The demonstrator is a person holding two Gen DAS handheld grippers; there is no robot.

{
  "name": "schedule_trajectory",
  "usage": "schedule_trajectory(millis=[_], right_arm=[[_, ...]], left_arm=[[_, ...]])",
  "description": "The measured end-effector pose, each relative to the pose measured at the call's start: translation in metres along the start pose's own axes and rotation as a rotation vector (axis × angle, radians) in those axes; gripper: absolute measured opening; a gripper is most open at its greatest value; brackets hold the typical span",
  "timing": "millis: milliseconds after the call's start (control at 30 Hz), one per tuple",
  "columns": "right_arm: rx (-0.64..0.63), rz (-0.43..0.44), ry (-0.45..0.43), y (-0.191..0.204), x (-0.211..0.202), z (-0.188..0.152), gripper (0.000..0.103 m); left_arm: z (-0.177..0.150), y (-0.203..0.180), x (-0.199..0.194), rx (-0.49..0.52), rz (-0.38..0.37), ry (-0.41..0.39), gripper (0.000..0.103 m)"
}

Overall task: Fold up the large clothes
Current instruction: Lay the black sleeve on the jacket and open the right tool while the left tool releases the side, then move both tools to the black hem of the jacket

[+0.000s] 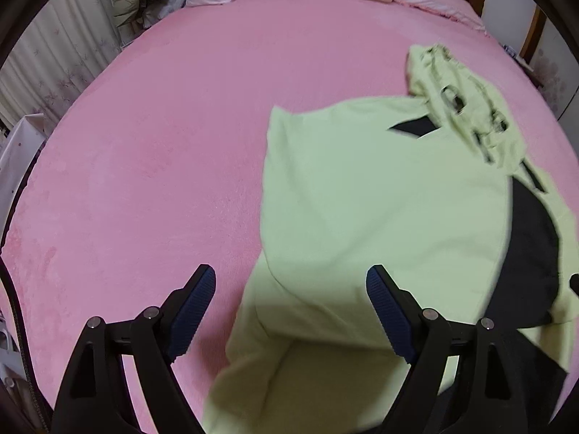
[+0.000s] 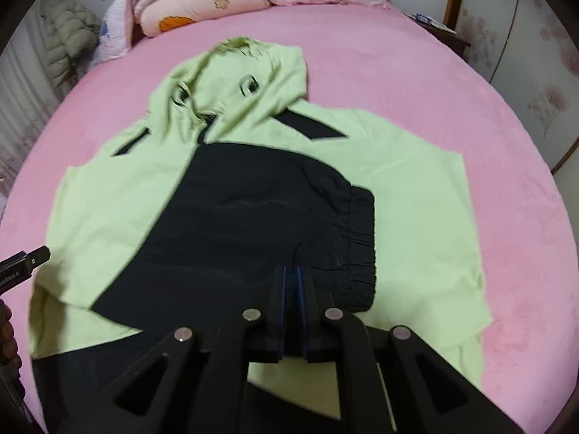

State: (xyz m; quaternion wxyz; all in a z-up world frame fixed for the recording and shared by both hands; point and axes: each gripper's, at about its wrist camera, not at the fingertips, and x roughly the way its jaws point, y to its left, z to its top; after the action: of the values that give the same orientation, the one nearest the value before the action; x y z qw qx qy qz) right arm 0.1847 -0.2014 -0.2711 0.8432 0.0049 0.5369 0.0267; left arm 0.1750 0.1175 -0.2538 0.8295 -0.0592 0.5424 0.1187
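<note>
We've got the black sleeve (image 2: 253, 217) folded over the green hoodie (image 2: 416, 181), right gripper (image 2: 291, 278) pinched closed, left gripper (image 1: 289, 311) wide open, bottom fold left.

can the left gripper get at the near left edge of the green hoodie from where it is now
Probably yes. The left gripper is open and hangs just above the light green hoodie, with the hoodie's left edge lying between its fingers on the pink bed cover. Nothing covers that edge; the black part lies further right.
</note>
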Motion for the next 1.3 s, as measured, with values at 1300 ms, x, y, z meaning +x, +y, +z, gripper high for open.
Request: schedule_trajectory(millis=[1300], right_arm=[[0.011,0.052,-0.042,-0.055,-0.234,-0.102,0.041]], left_arm=[[-0.120,0.041,-0.222,-0.065,-0.156,-0.057,0.093]])
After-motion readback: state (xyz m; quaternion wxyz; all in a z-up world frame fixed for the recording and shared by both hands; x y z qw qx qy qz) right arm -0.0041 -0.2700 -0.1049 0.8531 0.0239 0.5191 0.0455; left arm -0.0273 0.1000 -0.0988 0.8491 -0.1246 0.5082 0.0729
